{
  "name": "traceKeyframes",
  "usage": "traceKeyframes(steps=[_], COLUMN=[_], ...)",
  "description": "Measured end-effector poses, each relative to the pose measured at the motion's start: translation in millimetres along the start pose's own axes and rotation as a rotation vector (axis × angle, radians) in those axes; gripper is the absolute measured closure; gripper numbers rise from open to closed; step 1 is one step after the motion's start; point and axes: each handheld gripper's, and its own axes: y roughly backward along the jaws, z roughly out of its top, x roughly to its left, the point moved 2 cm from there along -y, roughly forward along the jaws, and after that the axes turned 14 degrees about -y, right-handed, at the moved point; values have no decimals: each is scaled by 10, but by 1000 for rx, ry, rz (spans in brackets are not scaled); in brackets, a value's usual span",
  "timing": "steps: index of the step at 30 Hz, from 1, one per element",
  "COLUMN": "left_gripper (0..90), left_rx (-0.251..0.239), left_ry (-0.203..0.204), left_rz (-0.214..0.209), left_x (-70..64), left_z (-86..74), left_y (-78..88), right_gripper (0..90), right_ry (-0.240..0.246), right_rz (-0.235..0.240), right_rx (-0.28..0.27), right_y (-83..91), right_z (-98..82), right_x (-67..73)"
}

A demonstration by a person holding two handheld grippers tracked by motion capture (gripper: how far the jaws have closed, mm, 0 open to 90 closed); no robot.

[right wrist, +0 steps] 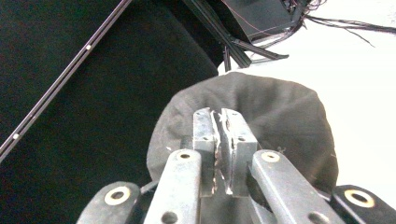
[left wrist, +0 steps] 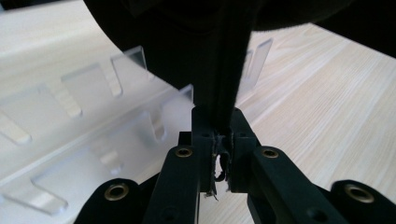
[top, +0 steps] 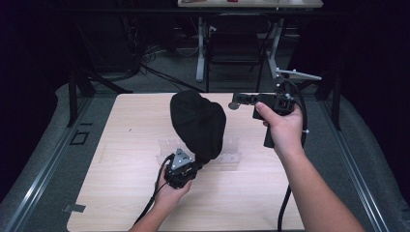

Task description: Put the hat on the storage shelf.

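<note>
Left claw [top: 193, 162] is clamped on the floppy, light black cap's [top: 198, 123] rim, where it's best grabbed.

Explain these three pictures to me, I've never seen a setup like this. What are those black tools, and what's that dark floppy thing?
A person stands at a wooden table, holding a hand-operated gripper in each hand. One picture looks down from above; the other two come from cameras riding on the grippers, looking along their jaws. The left gripper is shut on the edge of a black cloth cap, holding it up over a clear plastic rack lying on the table. The right gripper is shut, holds nothing, and points toward the cap.
</note>
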Motion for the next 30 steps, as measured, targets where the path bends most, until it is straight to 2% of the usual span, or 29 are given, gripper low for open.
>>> traceKeyframes(steps=[3, 4, 8, 13, 22, 23, 27, 30], left_gripper=[849, 849, 848, 842, 806, 774, 736, 650], left_rx=[0, 6, 17, 1, 8, 3, 5, -4], left_ry=[26, 27, 17, 52, 58, 65, 67, 88], left_rz=[-3, -16, -13, -10, 2, 2, 6, -5], left_x=[22, 26, 3, 16, 27, 40, 64, 106], left_z=[-72, -84, -119, -179, -202, -207, -203, -203], left_y=[-31, -36, -51, -52, -28, -8, 41, 103], right_gripper=[850, 850, 851, 851, 844, 837, 824, 815], right_ry=[-4, -2, -6, -10, 4, 10, 23, 35], right_rz=[-4, -6, -14, -21, -45, -53, -70, -79], right_rx=[-3, -2, -6, -10, -10, -10, -13, -12], right_y=[23, 31, 54, 87, 96, 96, 95, 96], right_z=[-9, -15, -29, -46, -77, -81, -90, -108], right_x=[-33, -48, -96, -144, -185, -189, -188, -184])
